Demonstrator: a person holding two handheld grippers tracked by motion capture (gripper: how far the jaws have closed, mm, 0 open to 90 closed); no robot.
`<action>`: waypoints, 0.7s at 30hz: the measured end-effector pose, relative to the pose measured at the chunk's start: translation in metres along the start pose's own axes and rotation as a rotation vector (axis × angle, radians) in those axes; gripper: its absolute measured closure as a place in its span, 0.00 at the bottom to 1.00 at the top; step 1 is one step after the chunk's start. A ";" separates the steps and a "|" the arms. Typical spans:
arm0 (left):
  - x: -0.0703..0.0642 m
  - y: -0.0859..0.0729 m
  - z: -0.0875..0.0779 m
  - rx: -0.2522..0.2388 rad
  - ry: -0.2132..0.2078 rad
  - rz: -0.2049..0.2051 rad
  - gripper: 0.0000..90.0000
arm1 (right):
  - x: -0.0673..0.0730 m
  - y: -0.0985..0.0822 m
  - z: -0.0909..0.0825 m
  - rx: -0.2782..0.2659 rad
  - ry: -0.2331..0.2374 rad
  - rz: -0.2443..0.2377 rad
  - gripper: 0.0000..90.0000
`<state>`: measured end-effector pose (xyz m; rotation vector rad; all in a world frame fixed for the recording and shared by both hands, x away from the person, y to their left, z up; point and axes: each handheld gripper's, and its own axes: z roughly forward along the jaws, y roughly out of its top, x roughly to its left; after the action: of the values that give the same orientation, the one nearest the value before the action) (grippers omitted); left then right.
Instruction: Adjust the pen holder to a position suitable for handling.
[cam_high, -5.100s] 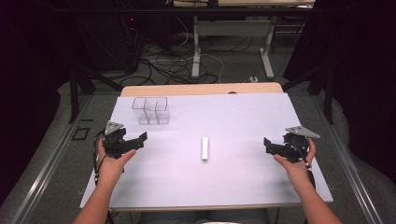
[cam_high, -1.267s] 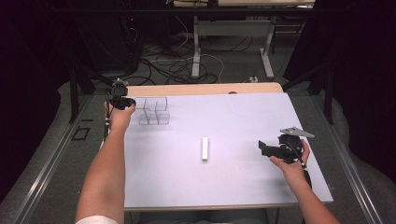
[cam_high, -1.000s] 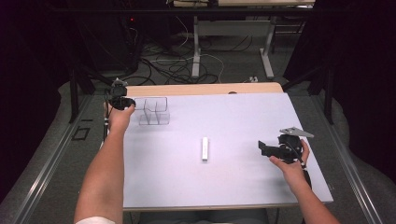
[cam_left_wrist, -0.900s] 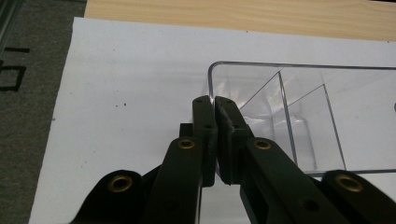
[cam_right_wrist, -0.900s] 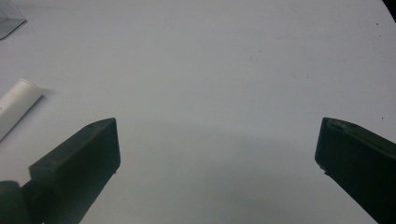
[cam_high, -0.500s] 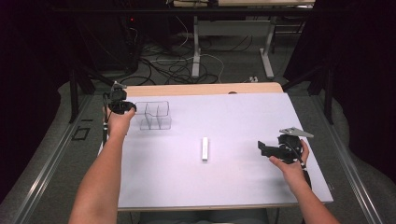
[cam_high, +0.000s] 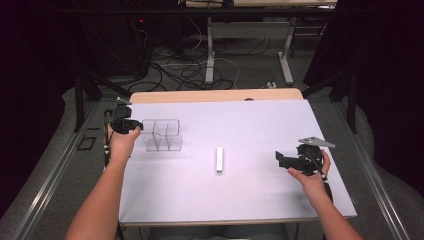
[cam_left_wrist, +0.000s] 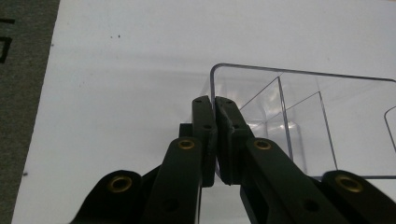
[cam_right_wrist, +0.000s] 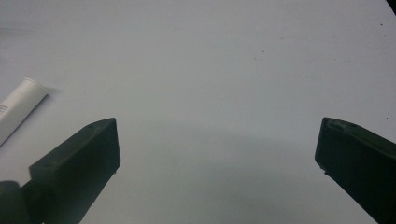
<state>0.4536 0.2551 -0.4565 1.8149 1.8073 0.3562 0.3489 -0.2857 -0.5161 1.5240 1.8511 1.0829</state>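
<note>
- Box (cam_high: 162, 134), clear plastic with small rooms inside, sits on the white bench (cam_high: 240, 200), near its far left corner.
- Left gripper (cam_left_wrist: 215, 105) is pinched tight on the box's left wall.
- Right gripper (cam_high: 280, 159) is wide, holding nothing, well right of the box.
- White tube (cam_high: 219, 159) lies between the box and the right gripper.

clear divided box at my left

i see the transparent plastic organizer (cam_high: 162, 134) upright on the white surface (cam_high: 240, 190), thin partitions inside, its left wall pinched by my left hand-held gripper (cam_left_wrist: 215, 109).
</note>
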 end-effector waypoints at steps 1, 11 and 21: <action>0.000 -0.003 -0.002 0.002 0.001 0.003 0.98 | 0.000 0.000 0.000 -0.001 0.002 0.002 0.00; 0.005 -0.034 -0.019 -0.023 -0.018 -0.003 0.98 | 0.001 -0.001 0.000 0.007 0.003 0.011 0.00; 0.012 -0.042 -0.020 -0.051 -0.062 -0.008 0.96 | 0.002 -0.001 0.001 0.013 0.004 0.010 0.00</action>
<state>0.4083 0.2682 -0.4652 1.7637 1.7470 0.3360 0.3486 -0.2835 -0.5175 1.5414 1.8588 1.0810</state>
